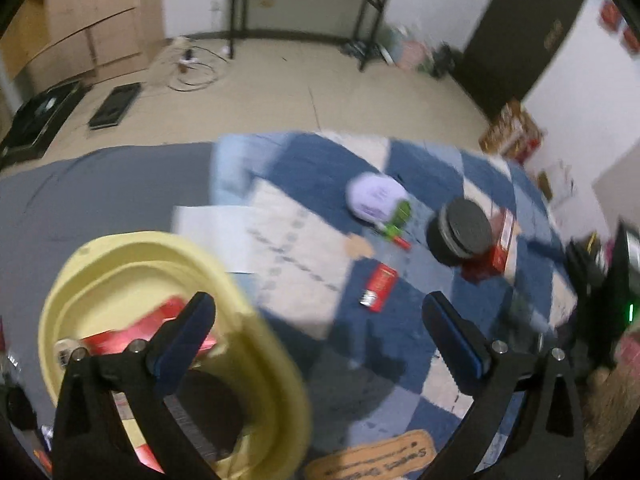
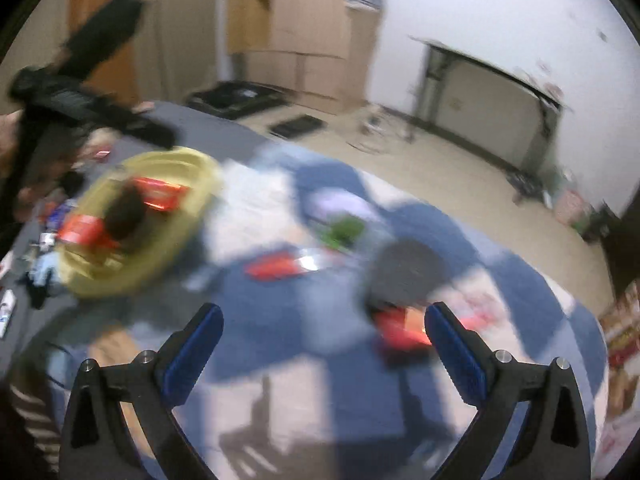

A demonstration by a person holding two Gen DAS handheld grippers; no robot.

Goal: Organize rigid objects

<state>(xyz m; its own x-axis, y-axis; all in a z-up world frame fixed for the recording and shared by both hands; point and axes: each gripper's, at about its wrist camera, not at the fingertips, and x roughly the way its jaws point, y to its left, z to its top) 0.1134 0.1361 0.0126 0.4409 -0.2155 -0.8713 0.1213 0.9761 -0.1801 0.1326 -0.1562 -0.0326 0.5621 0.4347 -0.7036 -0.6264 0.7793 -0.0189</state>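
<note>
My left gripper (image 1: 318, 318) is open and empty, hovering over the blue and white checked cloth (image 1: 304, 248) just right of a yellow basin (image 1: 256, 344). The basin holds red packets (image 1: 160, 320) and a dark round thing (image 1: 216, 404). On the cloth lie a small red box (image 1: 380, 286), a black round lid stack (image 1: 460, 236), a lilac container (image 1: 376, 198) and a green and red marker (image 1: 396, 228). My right gripper (image 2: 324, 322) is open and empty above the cloth; the view is blurred. The basin (image 2: 160, 264) shows at its left, red packets (image 2: 404, 328) near its right finger.
A brown label card (image 1: 376, 460) lies at the cloth's near edge. A grey sheet (image 1: 100, 200) covers the left side. Small clutter (image 2: 40, 264) sits left of the basin. The other gripper's dark body (image 2: 80, 92) hangs at upper left. Floor, black table frame (image 1: 308, 0) and wooden cupboards stand beyond.
</note>
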